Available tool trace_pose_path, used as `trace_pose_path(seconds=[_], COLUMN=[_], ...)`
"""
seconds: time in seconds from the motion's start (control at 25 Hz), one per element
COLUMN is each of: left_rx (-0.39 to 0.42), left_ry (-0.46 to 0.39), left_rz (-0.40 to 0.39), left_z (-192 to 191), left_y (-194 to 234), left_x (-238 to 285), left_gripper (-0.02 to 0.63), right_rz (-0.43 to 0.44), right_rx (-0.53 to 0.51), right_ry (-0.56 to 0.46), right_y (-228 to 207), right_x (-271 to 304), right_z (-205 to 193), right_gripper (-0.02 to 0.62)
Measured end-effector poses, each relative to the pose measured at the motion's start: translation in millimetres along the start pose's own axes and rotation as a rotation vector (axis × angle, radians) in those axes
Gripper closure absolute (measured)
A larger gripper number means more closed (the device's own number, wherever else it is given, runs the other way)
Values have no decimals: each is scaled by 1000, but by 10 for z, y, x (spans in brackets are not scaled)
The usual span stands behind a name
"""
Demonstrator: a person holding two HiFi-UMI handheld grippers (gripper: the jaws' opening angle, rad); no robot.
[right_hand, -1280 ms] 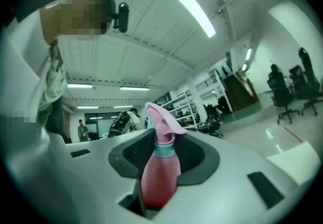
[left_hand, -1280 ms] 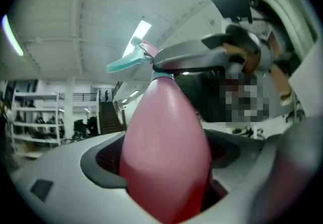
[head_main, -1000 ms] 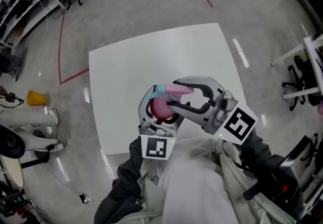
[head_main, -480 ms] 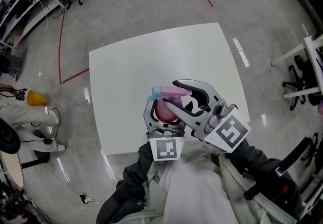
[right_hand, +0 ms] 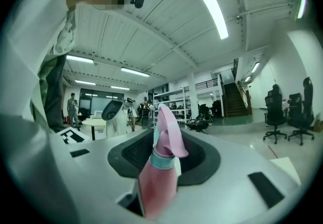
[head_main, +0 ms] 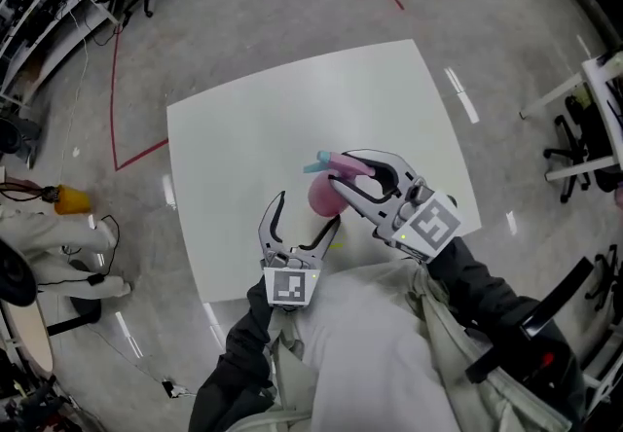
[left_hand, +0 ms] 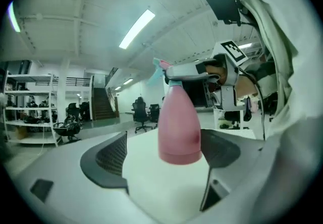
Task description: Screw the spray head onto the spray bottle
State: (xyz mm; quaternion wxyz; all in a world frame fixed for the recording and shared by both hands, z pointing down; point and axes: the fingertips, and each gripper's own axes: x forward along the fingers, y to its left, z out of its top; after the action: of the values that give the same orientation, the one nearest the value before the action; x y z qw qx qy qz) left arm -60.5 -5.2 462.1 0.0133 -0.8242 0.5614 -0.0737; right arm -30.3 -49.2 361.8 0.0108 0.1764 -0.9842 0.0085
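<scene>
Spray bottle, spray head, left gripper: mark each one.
spray bottle (left_hand: 179, 127), left gripper view, middle of its pink body.
spray head (right_hand: 169, 134), right gripper view, pink housing above the teal collar.
left gripper (head_main: 310, 209), head view, midway between its open fingertips.

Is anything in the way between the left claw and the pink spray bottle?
Nothing visible. The left claw is open, and only bare white table shows between its jaws and the pink spray bottle just ahead.

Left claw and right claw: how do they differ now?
The left claw is open; the right claw has just been closing. The left claw is empty, clear of the bottle; the right claw grips the spray head. Both bear marker cubes.
</scene>
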Motion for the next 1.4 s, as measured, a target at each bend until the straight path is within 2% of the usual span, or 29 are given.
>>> trace_pose_path(seconds=[0.12,0.16,0.24,0.28,0.32,0.44,0.52,0.6,0.64,0.8,0.88,0.96,1.08,1.12,1.24,1.32,1.4], left_rx=[-64,-87,-117,-128,-140,-164,-155,-147,-146,-157,-164,-170,-183,-187,-190,-190,-194], left_ry=[113,132,153,156,154,147,146,145,143,121,109,96,83,81,90,104,116], left_rz=[123,172,261,291,312,347,354,358,363,376,372,357,318,307,289,277,264], left_z=[-398,-511,-618,-631,-635,-636,-630,-616,-603,-501,-440,-383,-330,-325,-344,-363,-376], left_y=[266,334,438,475,505,547,556,578,592,607,602,605,586,569,512,455,395], left_x=[-134,-155,-180,-189,-195,-202,-197,-202,-208,-211,-199,-183,-143,-127,-90,-59,-23], left_gripper=[140,150,262,294,299,401,504,536,579,598,598,598,598,598,598,598,598], right_rz=[-72,-93,-127,-137,-140,-144,-163,-166,-159,-167,-207,-260,-314,-326,-364,-386,-398], right_rx=[-79,-108,-166,-194,-221,-281,-285,-279,-272,-240,-180,-119,-66,-56,-89,-119,-135], right_ry=[151,166,159,151,141,103,91,83,79,58,59,97,208,234,232,234,263], right_y=[-110,-141,-166,-150,-124,-73,-85,-78,-66,-87,-153,-228,-287,-291,-298,-306,-321], right_x=[76,100,139,162,186,194,166,155,147,-9,-158,-308,-472,-506,-516,-510,-521], right_z=[-673,-845,-1038,-1054,-1042,-1027,-1046,-1066,-1075,-1103,-1164,-1279,-1504,-1559,-1553,-1485,-1449], right_gripper=[469,469,469,469,469,468,468,468,443,358,356,356,359,378,528,600,600])
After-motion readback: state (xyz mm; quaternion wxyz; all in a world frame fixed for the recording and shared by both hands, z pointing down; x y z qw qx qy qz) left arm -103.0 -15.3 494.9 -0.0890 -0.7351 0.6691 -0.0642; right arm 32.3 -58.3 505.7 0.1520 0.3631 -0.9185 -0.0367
